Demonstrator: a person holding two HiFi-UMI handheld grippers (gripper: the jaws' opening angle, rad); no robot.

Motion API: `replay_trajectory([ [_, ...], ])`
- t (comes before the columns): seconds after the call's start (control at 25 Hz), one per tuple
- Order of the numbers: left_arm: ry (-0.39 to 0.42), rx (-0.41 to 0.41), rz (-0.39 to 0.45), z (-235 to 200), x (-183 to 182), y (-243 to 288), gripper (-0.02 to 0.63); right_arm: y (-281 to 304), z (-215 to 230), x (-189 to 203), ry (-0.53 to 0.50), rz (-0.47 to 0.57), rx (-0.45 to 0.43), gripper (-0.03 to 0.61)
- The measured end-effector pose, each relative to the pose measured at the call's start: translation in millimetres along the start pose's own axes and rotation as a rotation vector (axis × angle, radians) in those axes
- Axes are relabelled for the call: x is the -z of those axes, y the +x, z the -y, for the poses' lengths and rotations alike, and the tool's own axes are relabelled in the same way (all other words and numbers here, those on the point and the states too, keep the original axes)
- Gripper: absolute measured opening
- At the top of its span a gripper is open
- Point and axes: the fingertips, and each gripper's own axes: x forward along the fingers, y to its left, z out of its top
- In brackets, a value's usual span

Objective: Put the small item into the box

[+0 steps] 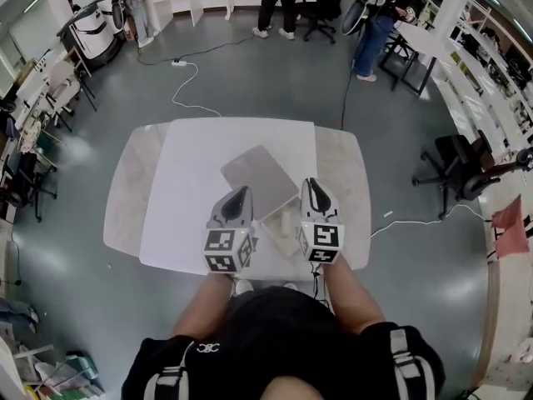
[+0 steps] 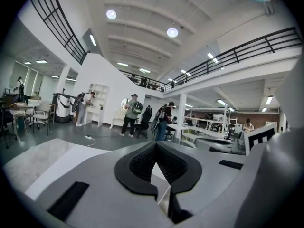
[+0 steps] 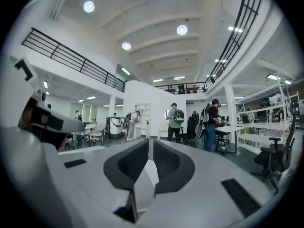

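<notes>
Head view: my right claw (image 1: 314,192) and left claw (image 1: 238,200) hang level, both pressed together, empty. Small pale item (image 1: 284,217) seems to sit in the open white box (image 1: 268,228) between them. It looks light and probably stiff; I'd pinch its narrow sides.

- A pale table (image 1: 125,198) stood at centre.
- A person in jeans (image 1: 375,36) stood at one o'clock.
- A black office chair (image 1: 456,163) sat at three o'clock.
</notes>
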Motion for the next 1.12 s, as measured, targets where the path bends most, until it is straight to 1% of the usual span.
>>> replay_trajectory([
  [0.12,0.005,0.005,0.019,3.7,-4.2,2.3,0.006,-9.4,1.6,-30.8,0.032,0.080,-0.014,0.025],
  [0.24,0.009,0.008,0.028,7.8,-7.1,4.7,0.005,-20.1,4.3,-56.7,0.043,0.145,-0.024,0.014],
  [0.4,0.015,0.009,0.035,11.7,-10.1,5.8,0.005,-32.0,9.9,-73.4,0.070,0.191,-0.022,0.012],
  [0.52,0.026,0.006,0.056,11.4,-14.7,6.3,0.006,-32.5,9.0,-72.6,0.107,0.194,-0.056,0.012],
  [0.64,0.040,0.002,0.079,13.7,-18.1,6.2,0.006,-32.2,5.1,-65.6,0.104,0.174,-0.100,0.012],
  [0.84,0.058,-0.001,0.093,20.0,-22.2,3.4,0.005,-35.9,9.1,-62.1,0.111,0.165,-0.074,0.012],
  [1.12,0.062,-0.015,0.123,21.9,-25.8,-3.1,0.005,-39.0,20.1,-56.0,0.172,0.158,-0.058,0.012],
])
